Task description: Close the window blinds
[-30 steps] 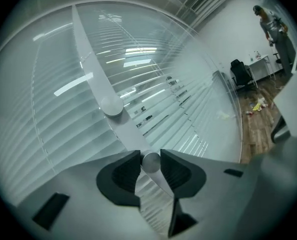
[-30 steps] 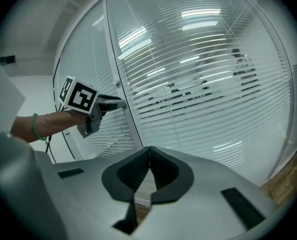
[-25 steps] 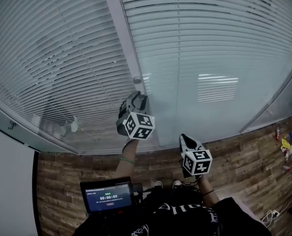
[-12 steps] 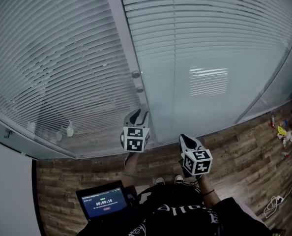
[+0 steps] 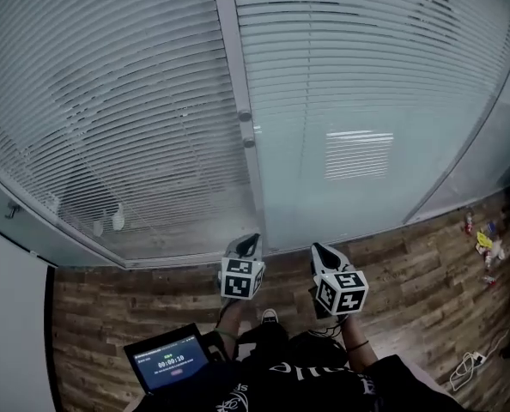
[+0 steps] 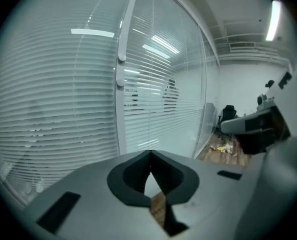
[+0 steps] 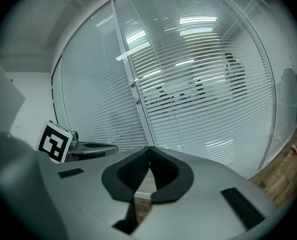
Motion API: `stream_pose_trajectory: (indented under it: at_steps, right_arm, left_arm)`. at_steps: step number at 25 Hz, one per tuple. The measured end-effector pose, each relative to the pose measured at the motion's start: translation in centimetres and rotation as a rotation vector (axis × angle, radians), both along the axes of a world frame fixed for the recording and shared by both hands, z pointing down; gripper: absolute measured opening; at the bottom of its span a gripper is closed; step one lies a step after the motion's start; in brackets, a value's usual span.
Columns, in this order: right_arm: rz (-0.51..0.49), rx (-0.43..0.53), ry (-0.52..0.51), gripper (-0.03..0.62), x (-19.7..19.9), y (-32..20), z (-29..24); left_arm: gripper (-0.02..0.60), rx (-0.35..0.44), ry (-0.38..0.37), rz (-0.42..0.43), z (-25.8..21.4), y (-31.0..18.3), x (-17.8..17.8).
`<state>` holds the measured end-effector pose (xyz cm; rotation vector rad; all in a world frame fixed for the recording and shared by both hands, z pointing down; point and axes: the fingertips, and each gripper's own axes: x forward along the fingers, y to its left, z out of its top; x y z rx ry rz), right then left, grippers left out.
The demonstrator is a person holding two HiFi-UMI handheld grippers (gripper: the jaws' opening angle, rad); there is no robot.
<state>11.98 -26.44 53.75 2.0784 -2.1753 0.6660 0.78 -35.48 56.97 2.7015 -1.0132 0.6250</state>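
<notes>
Across the upper head view, from nine o'clock through twelve to two, slatted window blinds [image 5: 109,101] cover a wide glass wall. They are split at twelve by a white frame post [image 5: 229,58] carrying two round knobs [image 5: 245,116]. Wood-plank floor [image 5: 409,264] runs along the bottom. At six o'clock the left tongs [image 5: 251,242] and right tongs [image 5: 317,251] hover side by side near the glass, touching nothing. The left tongs have just been closing and now sit together, empty. The right tongs are also together and empty. A lit screen [image 5: 169,363] glows at seven, and scattered litter [image 5: 482,239] lies at three.
</notes>
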Motion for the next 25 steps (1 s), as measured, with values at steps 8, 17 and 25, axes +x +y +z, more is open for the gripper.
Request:
stream_pose_trajectory:
  at_steps: [8, 17, 25]
  right_arm:
    - [-0.128, 0.015, -0.011, 0.017, -1.8, 12.0, 0.2]
    - [-0.197, 0.010, -0.032, 0.017, -2.9, 26.0, 0.5]
    - [-0.208, -0.008, -0.059, 0.017, -5.3, 33.8, 1.1]
  left_arm:
    - [0.005, 0.026, 0.167, -0.125, -4.0, 13.0, -0.5]
    - [0.005, -0.051, 0.208, -0.189, -2.5, 29.6, -1.4]
    - [0.005, -0.059, 0.202, -0.172, -1.6, 38.2, -3.4]
